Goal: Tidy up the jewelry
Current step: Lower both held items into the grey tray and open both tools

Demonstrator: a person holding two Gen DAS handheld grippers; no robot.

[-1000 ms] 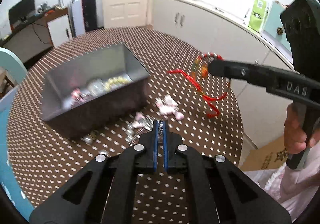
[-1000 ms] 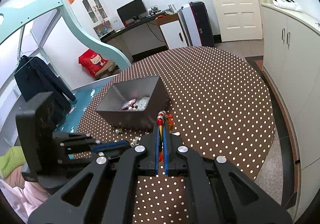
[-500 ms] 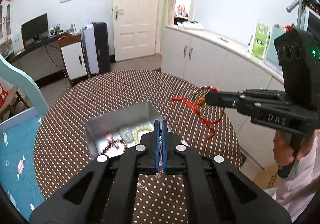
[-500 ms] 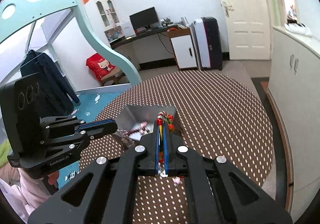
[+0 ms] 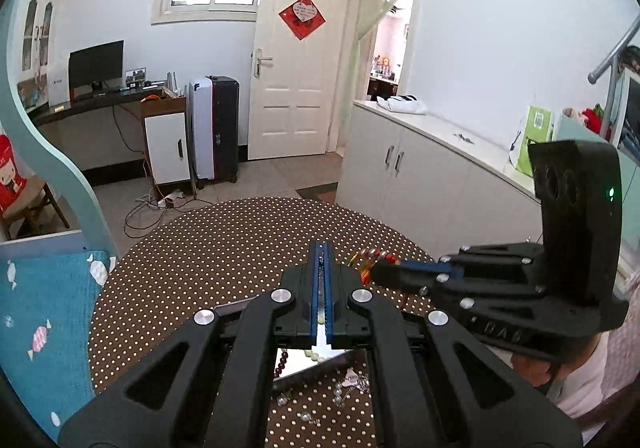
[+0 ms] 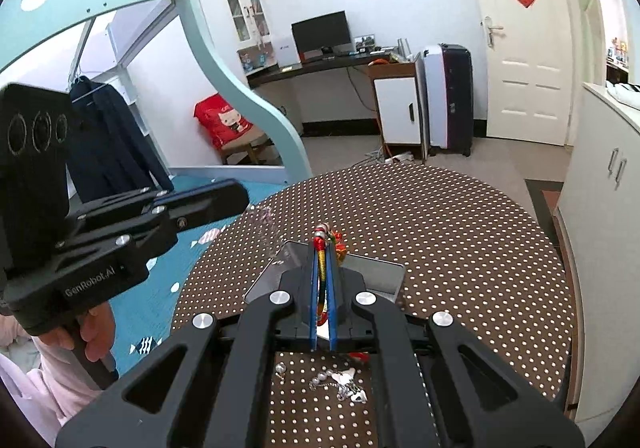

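Left wrist view shows the round polka-dot table across the lower centre, with the metal box mostly hidden behind the gripper body at lower centre. Judged risk: both pieces hang above the box on slender grips, so a swing during transport could carry either past the rim onto the cloth. A second risk is tangling, since the two grippers stand close together.

Right gripper, lower centre of the right wrist view, has its jaws closed tight on the beaded bracelet, whose red and gold beads project above the tips. Left gripper likewise shows jaws pressed together on a thin chain, seen as a faint pale strand dangling from its tip at centre left of the right wrist view.

Loose jewelry lies on the cloth at lower centre, just outside the box.
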